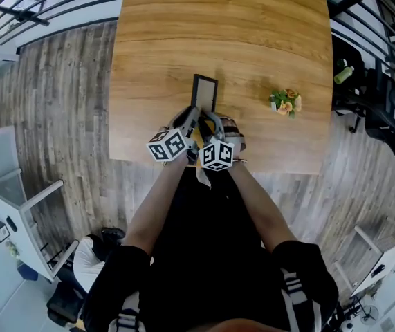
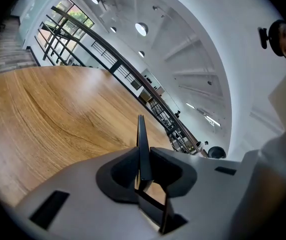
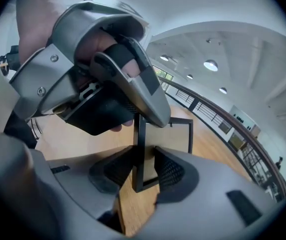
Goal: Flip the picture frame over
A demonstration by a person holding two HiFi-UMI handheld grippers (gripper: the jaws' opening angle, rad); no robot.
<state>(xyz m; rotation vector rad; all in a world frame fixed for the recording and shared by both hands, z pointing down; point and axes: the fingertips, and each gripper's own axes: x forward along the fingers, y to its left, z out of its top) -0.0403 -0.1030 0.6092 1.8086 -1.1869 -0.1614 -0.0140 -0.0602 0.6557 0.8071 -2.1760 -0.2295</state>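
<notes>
A thin black rectangular frame [image 1: 205, 90] is held upright over the near part of a smooth wood-grain table [image 1: 218, 26]. Both grippers hide its lower part. The left gripper [image 2: 143, 166] pinches its edge. The right gripper [image 3: 145, 171] straddles a side bar, jaws apart, not pressing.

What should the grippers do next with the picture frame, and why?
Probably tip the picture frame over toward the table: it's upright, pinched by the left hand-held gripper, while the right hand-held gripper sits loose around its side.
</notes>
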